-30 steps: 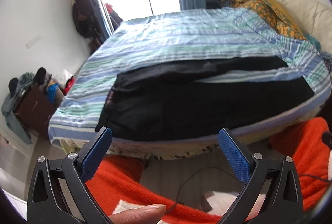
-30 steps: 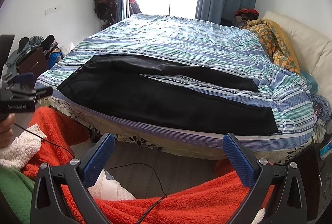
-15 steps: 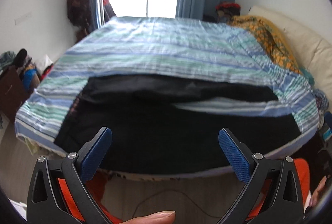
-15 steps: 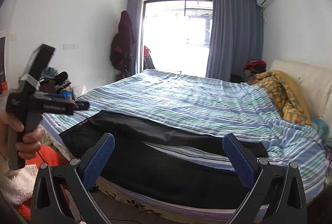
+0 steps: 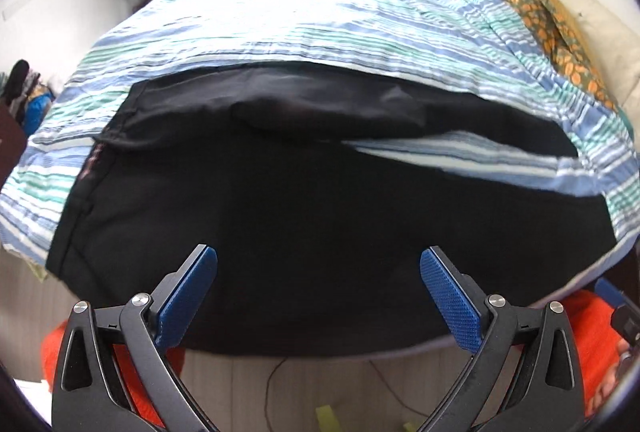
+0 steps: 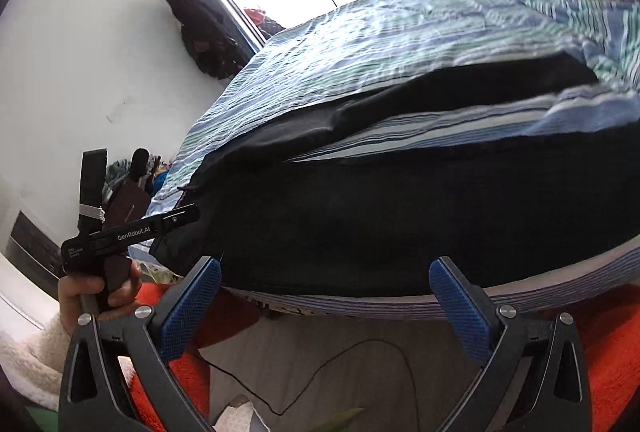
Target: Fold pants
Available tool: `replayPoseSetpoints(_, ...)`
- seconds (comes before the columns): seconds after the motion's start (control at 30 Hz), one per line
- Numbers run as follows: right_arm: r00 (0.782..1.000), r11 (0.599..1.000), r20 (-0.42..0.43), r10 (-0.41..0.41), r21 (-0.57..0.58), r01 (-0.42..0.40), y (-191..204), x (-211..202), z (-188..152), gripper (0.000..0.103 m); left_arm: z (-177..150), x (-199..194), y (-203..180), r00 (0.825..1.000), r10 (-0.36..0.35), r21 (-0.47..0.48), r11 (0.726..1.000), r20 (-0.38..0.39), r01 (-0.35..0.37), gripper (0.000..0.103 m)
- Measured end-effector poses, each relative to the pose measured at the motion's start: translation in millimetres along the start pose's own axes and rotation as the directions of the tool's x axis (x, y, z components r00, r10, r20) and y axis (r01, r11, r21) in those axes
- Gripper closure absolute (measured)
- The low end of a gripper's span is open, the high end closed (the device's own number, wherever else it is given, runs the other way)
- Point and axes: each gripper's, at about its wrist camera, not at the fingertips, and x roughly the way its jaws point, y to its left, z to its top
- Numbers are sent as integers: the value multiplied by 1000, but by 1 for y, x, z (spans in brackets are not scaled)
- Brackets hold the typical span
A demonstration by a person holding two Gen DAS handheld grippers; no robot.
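Pants (image 5: 320, 216), black, lie spread flat, legs parted.

The black pants (image 5: 304, 216) lie flat on the bed (image 5: 304, 12), along its near edge. The waistband is toward the left corner, and both legs spread apart to the right.

Both grippers are now closer to the black pants (image 5: 320, 216); the right gripper (image 6: 324, 284) tilts, and the left gripper (image 5: 318, 272) hangs over the near leg.
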Motion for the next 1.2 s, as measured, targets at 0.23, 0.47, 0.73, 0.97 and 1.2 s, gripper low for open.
replayPoseSetpoints(0.23, 981, 982, 49, -186, 31, 184, -119, 13, 122, 2, -5, 35, 4, 998, -41, -47, 998, -47, 39, 1)
replayPoseSetpoints(0.47, 909, 899, -61, -413, 133, 417, -289, 46, 302, 38, -18, 52, -1, 997, -19, 0, 1000, -81, 19, 1)
replayPoseSetpoints(0.73, 863, 877, -264, -431, 103, 469, -363, 113, 346, 51, -14, 77, -11, 992, 33, 38, 999, -119, -28, 1)
replayPoseSetpoints(0.97, 827, 860, -254, -502, -40, 509, -341, 114, 337, 98, -15, 93, -24, 988, 29, 60, 998, -150, -20, 1)
replayPoseSetpoints(1.2, 851, 843, 87, -518, -118, 525, -302, 60, 385, 100, -14, 86, -37, 993, 25, 69, 997, -114, -17, 1)
